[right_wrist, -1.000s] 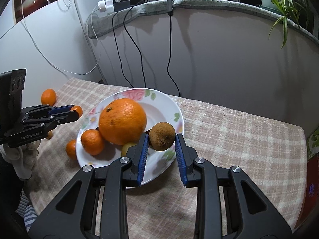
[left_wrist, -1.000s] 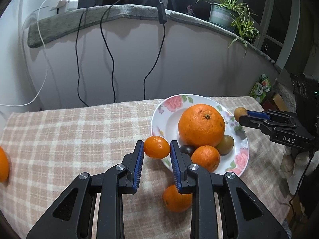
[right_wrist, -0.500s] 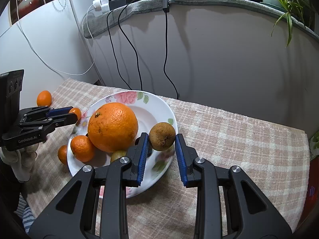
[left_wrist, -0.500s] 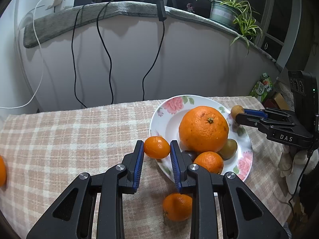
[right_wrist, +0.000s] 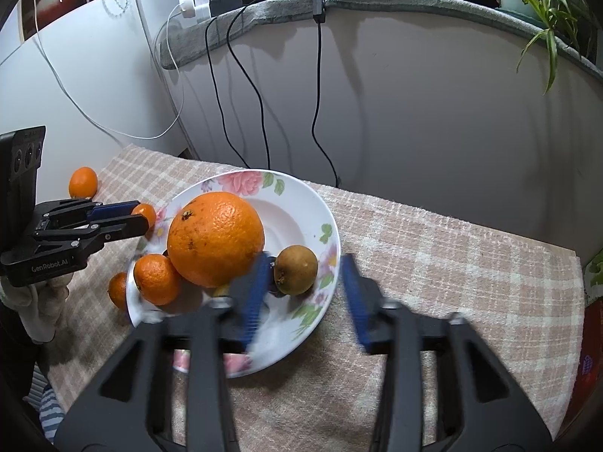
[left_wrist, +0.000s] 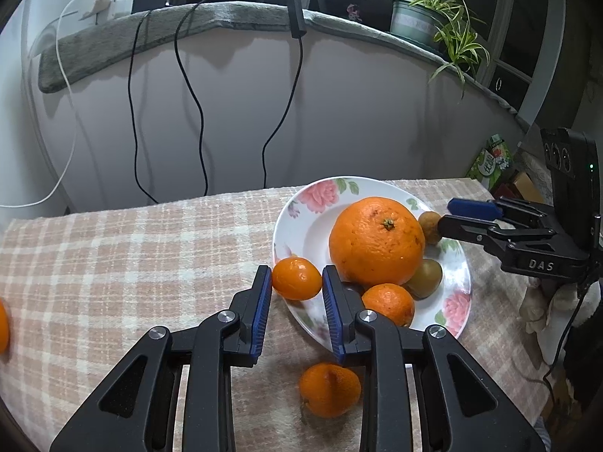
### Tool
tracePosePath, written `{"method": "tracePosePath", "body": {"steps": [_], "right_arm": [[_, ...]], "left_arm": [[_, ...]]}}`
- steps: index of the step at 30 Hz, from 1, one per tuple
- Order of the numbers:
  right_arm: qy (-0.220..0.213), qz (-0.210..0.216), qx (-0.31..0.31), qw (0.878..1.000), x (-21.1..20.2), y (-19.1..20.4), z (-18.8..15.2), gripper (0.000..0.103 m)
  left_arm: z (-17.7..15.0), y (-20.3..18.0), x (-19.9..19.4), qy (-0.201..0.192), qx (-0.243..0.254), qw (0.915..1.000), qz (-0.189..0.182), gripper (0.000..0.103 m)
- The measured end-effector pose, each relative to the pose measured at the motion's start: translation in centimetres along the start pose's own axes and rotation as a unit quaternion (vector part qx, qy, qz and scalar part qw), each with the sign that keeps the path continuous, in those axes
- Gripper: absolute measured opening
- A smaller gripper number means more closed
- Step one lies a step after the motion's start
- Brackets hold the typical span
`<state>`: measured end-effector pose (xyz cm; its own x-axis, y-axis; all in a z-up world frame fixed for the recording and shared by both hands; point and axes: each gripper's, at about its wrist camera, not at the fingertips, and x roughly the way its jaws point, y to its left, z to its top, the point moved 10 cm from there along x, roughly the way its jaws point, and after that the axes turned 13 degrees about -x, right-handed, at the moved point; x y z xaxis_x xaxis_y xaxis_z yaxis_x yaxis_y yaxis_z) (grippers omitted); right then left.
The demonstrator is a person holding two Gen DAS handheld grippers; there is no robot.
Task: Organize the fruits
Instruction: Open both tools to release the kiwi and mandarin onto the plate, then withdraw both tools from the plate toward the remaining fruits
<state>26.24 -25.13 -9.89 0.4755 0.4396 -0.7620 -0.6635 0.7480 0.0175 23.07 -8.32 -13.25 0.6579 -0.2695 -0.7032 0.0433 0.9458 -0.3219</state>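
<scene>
- At the far left edge of your left wrist view, a loose mandarin (left_wrist: 3, 326) sits half cut off on the checked tablecloth (left_wrist: 113, 263); in the right wrist view it (right_wrist: 83, 182) lies in the left part of the frame, well apart from the plate.
- In the lower centre of the left wrist view, your left gripper (left_wrist: 297, 282) is clamped on a small mandarin (left_wrist: 297, 278), blue pads pressed to both its sides, right at the near rim of the floral plate (left_wrist: 301, 222).
- Just below it, near the bottom of the frame, another mandarin (left_wrist: 329, 390) rests on the cloth, beside the plate but off it.
- Right of centre, the plate holds a big orange (left_wrist: 377, 240), with a smaller mandarin (left_wrist: 388, 303) and a greenish kiwi (left_wrist: 425, 278) touching its near side.
- In the right wrist view, a brown fruit (right_wrist: 296, 270) sits on the plate just right of the big orange, in the middle of the frame.
- Your right gripper (right_wrist: 305, 293) has its fingers spread wide and blurred; the left pad is close by the brown fruit, the right pad well clear, so nothing is gripped.
- At the upper right of the left wrist view, a potted spider plant (left_wrist: 426, 19) stands on the padded ledge (left_wrist: 226, 19).
</scene>
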Motion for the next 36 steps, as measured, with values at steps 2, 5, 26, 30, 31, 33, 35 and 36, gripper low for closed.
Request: {"method": "tracePosePath", "body": {"steps": [2, 5, 26, 30, 31, 33, 35, 36], "right_arm": [[-0.003, -0.002, -0.001, 1.000, -0.2, 0.1, 0.1, 0.061], [-0.003, -0.005, -0.005, 1.000, -0.3, 0.2, 0.2, 0.069], [-0.009, -0.019, -0.008, 1.000, -0.9, 0.4, 0.4, 0.088], [-0.008, -0.021, -0.008, 1.000, -1.1, 0.6, 0.3, 0.088], [-0.008, -0.021, -0.008, 1.000, -1.2, 0.6, 0.3, 0.088], [-0.009, -0.023, -0.008, 1.000, -1.4, 0.8, 0.4, 0.088], [-0.011, -0.023, -0.009, 1.000, -1.7, 1.1, 0.5, 0.088], [-0.011, -0.023, -0.010, 1.000, -1.8, 1.2, 0.5, 0.088]], "left_arm": [[0.0, 0.0, -0.1, -0.001, 0.000, 1.0000, 0.000, 0.042], [0.1, 0.0, -0.3, -0.005, -0.004, 1.0000, -0.002, 0.060], [-0.1, -0.6, -1.0, -0.015, 0.013, 0.9997, 0.013, 0.077], [-0.1, -0.6, -1.4, -0.020, 0.014, 0.9996, 0.014, 0.077], [-0.1, -0.7, -1.5, -0.021, 0.015, 0.9996, 0.014, 0.077], [-0.1, -0.7, -1.8, -0.024, 0.016, 0.9995, 0.014, 0.077], [-0.1, -0.8, -2.1, -0.026, 0.017, 0.9994, 0.014, 0.077], [-0.1, -0.8, -2.2, -0.027, 0.018, 0.9994, 0.014, 0.077]]}}
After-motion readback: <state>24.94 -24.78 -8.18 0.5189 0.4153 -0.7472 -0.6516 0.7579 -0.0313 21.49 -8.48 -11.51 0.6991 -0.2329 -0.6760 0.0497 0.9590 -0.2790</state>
